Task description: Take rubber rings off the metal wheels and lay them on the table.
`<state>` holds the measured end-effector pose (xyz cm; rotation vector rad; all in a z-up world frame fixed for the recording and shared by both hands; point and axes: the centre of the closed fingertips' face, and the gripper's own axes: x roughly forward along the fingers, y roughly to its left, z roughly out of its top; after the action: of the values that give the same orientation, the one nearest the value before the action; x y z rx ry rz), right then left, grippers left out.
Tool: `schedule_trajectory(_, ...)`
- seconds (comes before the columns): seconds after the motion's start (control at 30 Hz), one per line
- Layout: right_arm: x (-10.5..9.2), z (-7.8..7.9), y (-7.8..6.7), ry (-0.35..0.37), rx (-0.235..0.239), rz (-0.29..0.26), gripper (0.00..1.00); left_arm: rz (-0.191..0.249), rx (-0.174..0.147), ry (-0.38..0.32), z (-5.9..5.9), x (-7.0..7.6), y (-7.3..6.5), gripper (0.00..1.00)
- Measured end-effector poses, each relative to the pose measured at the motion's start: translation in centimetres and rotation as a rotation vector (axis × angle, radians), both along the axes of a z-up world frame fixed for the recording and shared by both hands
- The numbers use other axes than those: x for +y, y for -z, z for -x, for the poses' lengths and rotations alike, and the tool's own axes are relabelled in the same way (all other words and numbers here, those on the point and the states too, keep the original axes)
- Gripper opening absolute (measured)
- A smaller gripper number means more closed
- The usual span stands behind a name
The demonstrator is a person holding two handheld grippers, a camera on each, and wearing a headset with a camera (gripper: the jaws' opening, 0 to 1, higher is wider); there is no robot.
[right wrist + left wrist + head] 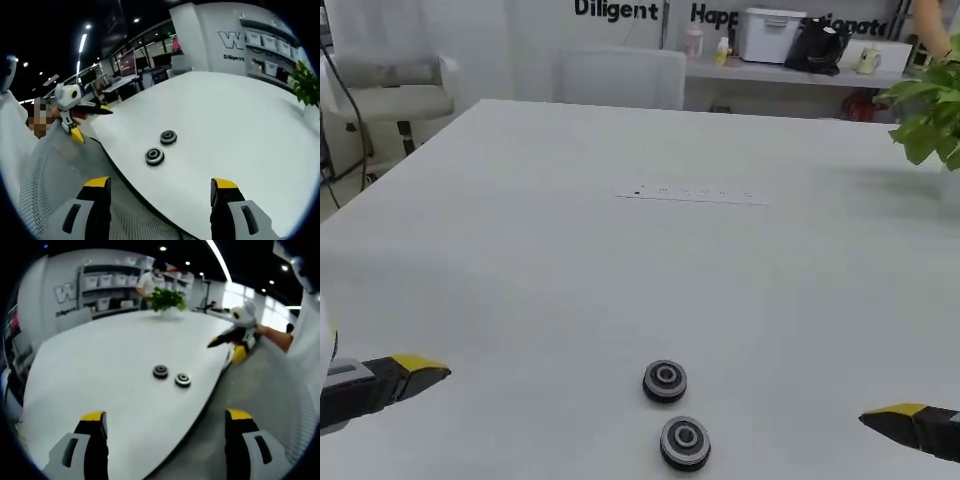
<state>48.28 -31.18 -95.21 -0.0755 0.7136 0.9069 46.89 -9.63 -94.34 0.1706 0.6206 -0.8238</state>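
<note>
Two metal wheels are sitting at 6 o'clock on the bench, rubber rings still on. The left tool and right tool are hovering wide open at 8 and 4, probably flanking them for a grab.

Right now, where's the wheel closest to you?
Head view: the nearer wheel lies on the table near its front edge, between the left gripper and right gripper, beside the other wheel.

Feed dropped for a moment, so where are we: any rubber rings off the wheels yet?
Nothing looks done: the far wheel and near wheel sit on the table, dark rubber rings on. Nothing is in hand: the left hand-held gripper and right hand-held gripper are open, away from both wheels. Both rings remain to remove.
</note>
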Motion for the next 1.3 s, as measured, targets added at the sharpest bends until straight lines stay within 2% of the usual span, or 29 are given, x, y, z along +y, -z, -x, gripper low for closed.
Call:
schedule_trajectory(0.37,0.1,0.1,0.0,-0.005,0.015,-0.016,0.80,-0.001,-0.037,-0.028,-0.2,0.4,-0.6,0.98)
schedule_trajectory(0.47,0.2,0.2,0.1,-0.008,0.019,-0.014,0.80,0.011,-0.041,-0.027,-0.2,0.5,-0.8,0.98)
schedule_trajectory(0.53,0.2,0.1,0.0,-0.006,0.010,-0.008,0.80,0.021,-0.037,-0.023,-0.2,0.3,-0.8,0.98)
schedule_trajectory(0.67,0.1,0.0,-0.1,-0.002,0.004,-0.009,0.80,0.001,-0.043,-0.002,-0.2,0.3,-0.8,0.99)
schedule_trajectory(0.87,0.0,-0.1,-0.3,-0.009,-0.016,0.003,0.79,0.012,-0.046,0.011,-0.1,0.3,-1.2,0.99)
schedule_trajectory(1.03,0.1,-0.1,-0.3,-0.032,-0.024,0.022,0.78,0.024,-0.065,0.021,-0.3,0.1,-2.0,0.98)
schedule_trajectory(1.3,0.6,-1.5,-1.7,-0.056,-0.060,0.033,0.76,0.023,-0.087,0.054,-0.8,-0.3,-2.7,0.98)
